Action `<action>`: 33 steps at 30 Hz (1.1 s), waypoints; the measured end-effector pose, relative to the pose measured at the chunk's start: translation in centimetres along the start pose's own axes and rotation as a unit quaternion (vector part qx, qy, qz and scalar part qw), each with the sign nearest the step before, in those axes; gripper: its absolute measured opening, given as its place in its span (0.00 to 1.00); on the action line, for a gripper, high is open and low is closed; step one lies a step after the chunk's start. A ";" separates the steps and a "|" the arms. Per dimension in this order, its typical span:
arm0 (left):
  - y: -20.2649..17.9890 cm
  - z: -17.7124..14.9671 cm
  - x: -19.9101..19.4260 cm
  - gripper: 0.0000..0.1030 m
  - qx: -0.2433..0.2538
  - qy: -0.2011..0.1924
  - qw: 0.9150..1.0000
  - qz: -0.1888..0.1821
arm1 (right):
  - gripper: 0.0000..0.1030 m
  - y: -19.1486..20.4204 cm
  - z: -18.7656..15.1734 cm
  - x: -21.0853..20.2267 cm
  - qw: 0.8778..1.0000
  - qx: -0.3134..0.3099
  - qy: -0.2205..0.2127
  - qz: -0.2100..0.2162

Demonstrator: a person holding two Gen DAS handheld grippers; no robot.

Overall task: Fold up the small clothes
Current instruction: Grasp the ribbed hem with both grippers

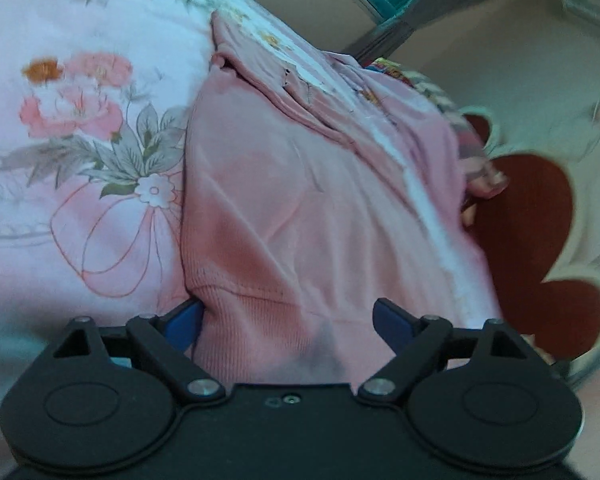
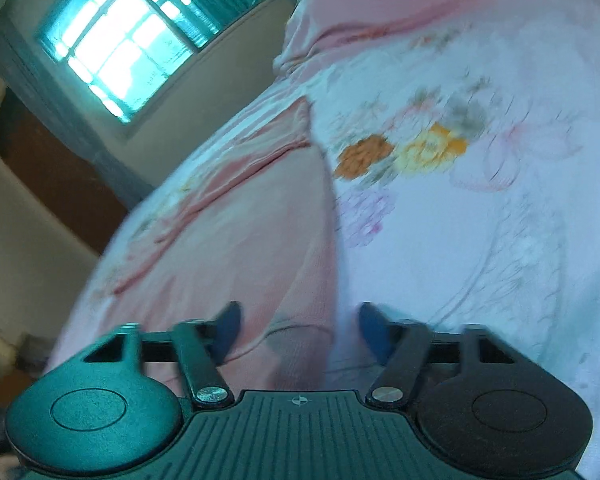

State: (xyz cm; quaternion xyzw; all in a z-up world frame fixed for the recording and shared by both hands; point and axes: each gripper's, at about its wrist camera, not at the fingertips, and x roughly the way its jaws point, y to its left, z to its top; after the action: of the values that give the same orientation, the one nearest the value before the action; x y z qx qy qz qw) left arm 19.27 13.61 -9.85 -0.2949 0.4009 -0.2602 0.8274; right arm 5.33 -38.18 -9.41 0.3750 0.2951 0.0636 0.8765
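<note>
Pink knit cloth fills most of what I see: the small pink garment (image 1: pixel 300 200) lies spread on my flowered bedsheet (image 1: pixel 80 120), ribbed hem toward me, so the hem is the edge I can reach first and lift for a fold.

My left gripper (image 1: pixel 287 320) stands wide open with the ribbed hem lying between its blue fingertips (image 1: pixel 388 320). One tip sits at the garment's left corner, the other farther along the hem; nothing is pinched. I hold it spread this way, I judge, so the jaws can close over the corner rather than the middle, which keeps the edge straight when it rises.

My right gripper (image 2: pixel 298 328) is open as well and grips nothing. It hovers over the garment's (image 2: pixel 240 240) right side edge, one tip over the knit, the other over bare sheet (image 2: pixel 480 220). Straddling the border like that lets me catch the opposite corner, I think. This view is smeared with motion, so I cannot tell whether the tips touch the cloth.

Both tongs low at the near hem suggests the fold is only being set up. Beyond the bed's edge a red heart-shaped mat (image 1: pixel 540 240) lies on the floor, and a window (image 2: pixel 128 44) glows on the far wall.
</note>
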 end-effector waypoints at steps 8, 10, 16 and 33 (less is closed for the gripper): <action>2.5 0.6 0.6 0.53 -0.084 0.023 0.994 -0.062 | 0.36 -1.4 0.6 0.0 0.997 0.037 0.037 0.052; 2.6 0.6 0.1 0.51 -0.080 0.020 0.996 -0.043 | 0.36 -1.3 0.6 -0.3 0.997 0.034 0.041 0.058; 3.3 3.4 0.3 0.57 -0.055 0.009 0.998 -0.008 | 0.36 -1.2 0.6 0.2 0.997 0.032 0.049 0.056; 3.6 1.0 1.1 0.43 -0.052 0.030 0.989 -0.132 | 0.36 -1.9 1.0 1.3 0.994 0.045 0.062 0.080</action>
State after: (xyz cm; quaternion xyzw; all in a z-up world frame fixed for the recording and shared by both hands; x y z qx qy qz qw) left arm 21.42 15.63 -12.38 -0.3800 0.3965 -0.3544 0.7569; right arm 6.75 -39.73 -10.81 0.4317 0.3202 0.1434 0.8310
